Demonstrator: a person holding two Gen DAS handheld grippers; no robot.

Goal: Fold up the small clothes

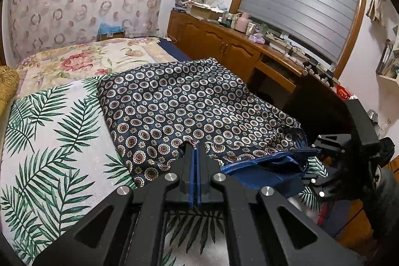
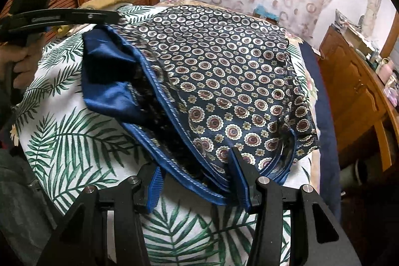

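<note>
Shorts (image 1: pixel 189 114), navy with a round medallion print and blue hem, lie spread on the bed (image 1: pixel 49 141), on a palm-leaf sheet, partly folded; near edge shows plain blue lining (image 2: pixel 107 81) turned out. Fabric looks thin, silky, light and floppy: likely slippery, will sag and slide, won't hold a crease by itself, so pinch through the stitched hem or a corner where layers stack, not the flat middle. Left to right in the left wrist view: leaf sheet, then the shorts, then the left gripper (image 1: pixel 195 145) at the near hem, fingers pressed fully together, tips right at a raised bit of printed cloth; looks like a pinch on the hem, though how much cloth sits between the pads I cannot tell. It points down at a slant toward the bed. Further right, the right gripper (image 1: pixel 321 163) shows at the blue-lined end, black frame beside the cloth. In the right wrist view: a hand (image 2: pixel 22 66) at far left holds the left gripper's handle, its black frame reaching over the far corner of the shorts; the blue lining next, then the printed panel across the middle. At the bottom the right gripper (image 2: pixel 197 181) stands about half open, blue fingers (image 2: pixel 154 188) either side of the near hem corner, cloth between them but not squeezed. It points steeply down. Judgement: closing here catches the stacked hem layers; risk is grabbing only the top layer, or the sheet too.
</note>
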